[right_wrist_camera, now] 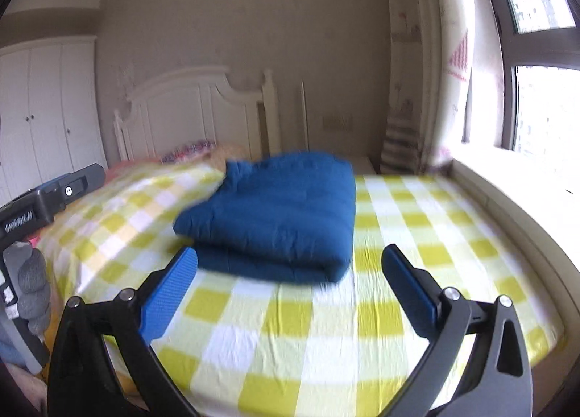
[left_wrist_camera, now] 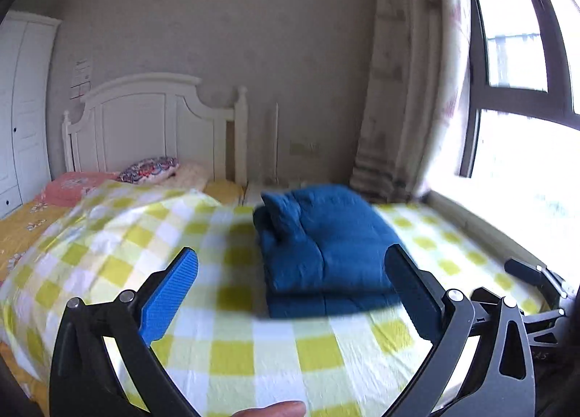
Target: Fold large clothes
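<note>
Two grippers hang over the bed, both with fingers spread wide and nothing between them. The left gripper frames a blue garment from the near side without touching it; the right gripper does the same in its own view, its ribbed blue pads apart from the cloth.

That blue garment lies folded into a thick, soft, roughly rectangular stack on the checked sheet, with a rounded fold along its near edge and a loose flap sticking up at its far left corner. The sheet is thin cotton-like fabric in yellow-green and white squares, lightly creased.

Only the left wrist view shows a patterned pillow by the white panelled headboard, orange and pink bedding under the sheet's edge, and a fingertip at the bottom. It also catches part of the other gripper at far right. Only the right wrist view shows the left gripper's black body and a grey-gloved hand at the left edge. Both views show a patterned curtain and a bright window.
</note>
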